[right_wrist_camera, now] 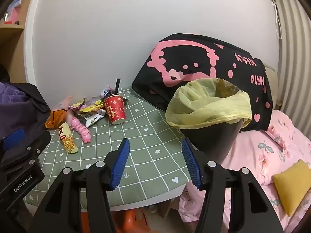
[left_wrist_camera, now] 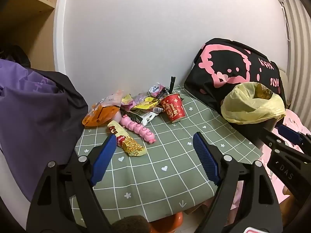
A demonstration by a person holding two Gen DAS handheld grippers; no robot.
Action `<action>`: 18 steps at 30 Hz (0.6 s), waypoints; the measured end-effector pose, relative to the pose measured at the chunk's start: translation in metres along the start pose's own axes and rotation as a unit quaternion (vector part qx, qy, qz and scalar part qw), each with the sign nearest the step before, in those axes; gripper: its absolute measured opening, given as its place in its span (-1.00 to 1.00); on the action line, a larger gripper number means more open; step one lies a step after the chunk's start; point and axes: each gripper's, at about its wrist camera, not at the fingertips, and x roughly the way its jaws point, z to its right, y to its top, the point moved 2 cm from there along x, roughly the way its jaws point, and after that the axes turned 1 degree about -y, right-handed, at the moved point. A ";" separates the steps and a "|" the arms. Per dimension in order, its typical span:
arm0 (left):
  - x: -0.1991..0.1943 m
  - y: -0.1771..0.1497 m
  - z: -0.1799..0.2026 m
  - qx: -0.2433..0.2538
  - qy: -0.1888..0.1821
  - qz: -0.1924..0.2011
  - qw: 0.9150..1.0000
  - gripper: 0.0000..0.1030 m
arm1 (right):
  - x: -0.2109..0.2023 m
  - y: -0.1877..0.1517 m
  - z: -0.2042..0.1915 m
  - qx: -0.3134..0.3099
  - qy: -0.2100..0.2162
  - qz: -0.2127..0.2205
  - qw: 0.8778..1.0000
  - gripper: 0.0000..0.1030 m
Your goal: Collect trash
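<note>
Right wrist view: black bin [right_wrist_camera: 211, 137], crinkled yellow liner [right_wrist_camera: 206, 104], contents unclear; red paper cup [right_wrist_camera: 115, 109] tilted on checked bench [right_wrist_camera: 155, 136]. Both claws [right_wrist_camera: 155, 163] [left_wrist_camera: 155, 159] wide, empty.

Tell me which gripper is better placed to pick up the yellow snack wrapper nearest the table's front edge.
Probably the left. The left gripper is open, and the yellow snack wrapper lies just past its left finger. The right gripper faces bare green tablecloth, nearer the black bin with the yellow bag.

"GenRobot.AI" on left gripper [right_wrist_camera: 21, 182]; "DAS" on right gripper [left_wrist_camera: 285, 171].
</note>
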 end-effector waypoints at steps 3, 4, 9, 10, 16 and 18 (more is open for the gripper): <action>0.001 -0.001 -0.001 -0.003 -0.001 -0.009 1.000 0.49 | 0.000 0.000 0.000 -0.002 0.000 -0.001 1.000 0.03; 0.001 -0.002 -0.002 -0.005 -0.001 -0.011 1.000 0.49 | 0.001 0.000 0.000 -0.002 0.001 -0.002 1.000 0.03; 0.008 -0.002 0.000 0.000 0.002 -0.018 1.000 0.49 | 0.005 -0.001 -0.002 -0.002 0.002 -0.007 1.000 0.03; 0.007 -0.002 -0.002 -0.002 0.001 -0.017 1.000 0.49 | 0.006 -0.001 -0.003 -0.003 0.003 -0.008 1.000 0.03; 0.010 -0.009 -0.003 -0.004 0.000 -0.018 1.000 0.49 | 0.007 -0.001 -0.002 0.000 0.005 -0.009 1.000 0.03; 0.012 -0.010 -0.002 -0.001 0.001 -0.023 1.000 0.49 | 0.008 -0.001 -0.002 0.001 0.006 -0.011 1.000 0.03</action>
